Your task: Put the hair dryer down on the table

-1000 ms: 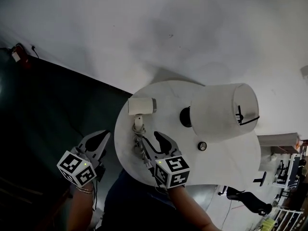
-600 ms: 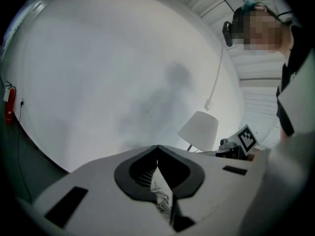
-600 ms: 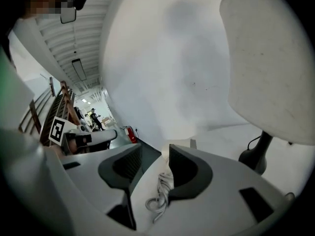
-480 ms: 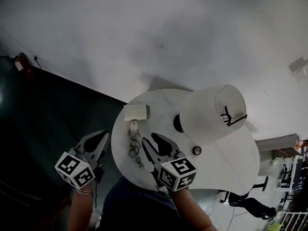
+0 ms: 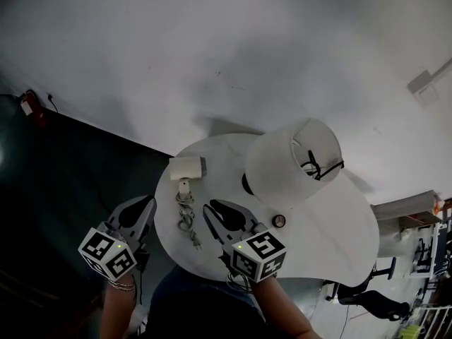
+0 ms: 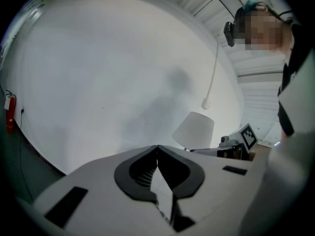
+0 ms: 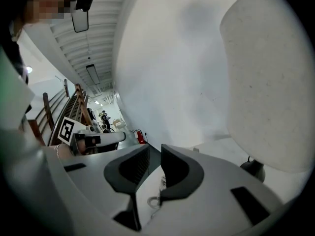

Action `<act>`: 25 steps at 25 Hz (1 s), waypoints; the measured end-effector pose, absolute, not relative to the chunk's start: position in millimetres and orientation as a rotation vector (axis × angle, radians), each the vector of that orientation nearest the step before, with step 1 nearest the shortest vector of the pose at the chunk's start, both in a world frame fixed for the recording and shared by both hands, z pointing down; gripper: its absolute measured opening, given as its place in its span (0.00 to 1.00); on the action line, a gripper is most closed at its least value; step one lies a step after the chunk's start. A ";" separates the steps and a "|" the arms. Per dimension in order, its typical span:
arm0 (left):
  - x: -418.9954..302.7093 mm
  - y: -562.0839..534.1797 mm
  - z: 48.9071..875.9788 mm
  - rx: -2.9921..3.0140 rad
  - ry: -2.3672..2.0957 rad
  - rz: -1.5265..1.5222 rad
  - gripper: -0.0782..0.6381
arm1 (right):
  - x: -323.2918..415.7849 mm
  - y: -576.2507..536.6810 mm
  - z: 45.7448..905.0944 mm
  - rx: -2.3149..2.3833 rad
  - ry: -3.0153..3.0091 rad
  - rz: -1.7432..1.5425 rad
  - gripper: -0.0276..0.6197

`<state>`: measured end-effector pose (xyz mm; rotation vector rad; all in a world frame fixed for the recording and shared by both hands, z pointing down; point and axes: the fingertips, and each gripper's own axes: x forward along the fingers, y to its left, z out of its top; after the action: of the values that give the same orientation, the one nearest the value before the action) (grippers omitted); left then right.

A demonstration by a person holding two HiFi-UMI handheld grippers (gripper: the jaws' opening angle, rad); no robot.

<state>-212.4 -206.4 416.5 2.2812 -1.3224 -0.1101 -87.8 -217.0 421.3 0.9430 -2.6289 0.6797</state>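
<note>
Evidently light, stiff and smooth-shelled, the hair dryer [image 5: 186, 168] is lying on the worktop [image 5: 332, 224], its handle [image 5: 183, 187] offering the likeliest hold, as the right hand-held gripper [image 5: 214, 210], jaws just closing to an empty slit, and the left hand-held gripper [image 5: 143, 206], jaws together on nothing, are hovering nearby.

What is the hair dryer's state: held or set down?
Set down. The dryer lies flat on the table, its cord bunched below the handle; nothing holds it.

You have in view: white lampshade [image 5: 293, 162], tilted, open end upper right | black lamp base [image 5: 247, 184] at its lower-left edge | small round dark knob [image 5: 280, 221] just below shade | red fire extinguisher [image 5: 27, 104] far left, against wall
</note>
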 end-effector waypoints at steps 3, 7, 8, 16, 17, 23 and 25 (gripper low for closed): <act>-204.8 -207.8 408.7 2.305 -1.322 -0.114 0.13 | -82.5 -218.1 410.7 0.933 -2.657 0.640 0.15; -197.5 -209.4 399.8 2.334 -1.327 -0.107 0.13 | -76.3 -218.9 396.0 0.923 -2.692 0.578 0.11; -196.3 -210.5 398.7 2.339 -1.331 -0.105 0.13 | -75.7 -219.6 392.4 0.920 -2.701 0.566 0.11; -188.6 -212.8 393.4 2.345 -1.356 -0.093 0.13 | -73.3 -221.1 366.1 0.897 -2.762 0.506 0.10; -187.4 -213.4 391.8 2.351 -1.358 -0.091 0.13 | -71.7 -221.3 363.1 0.896 -2.767 0.490 0.10; -182.5 -216.7 376.4 2.409 -1.358 -0.070 0.13 | -63.7 -222.6 343.4 0.884 -2.808 0.371 0.09; -182.2 -218.8 370.8 2.429 -1.358 -0.069 0.13 | -60.2 -223.1 334.9 0.883 -2.822 0.318 0.09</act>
<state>-182.2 -218.8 370.8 2.4293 -1.3584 -0.0692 -60.2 -223.1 334.9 0.8834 -2.8220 0.3182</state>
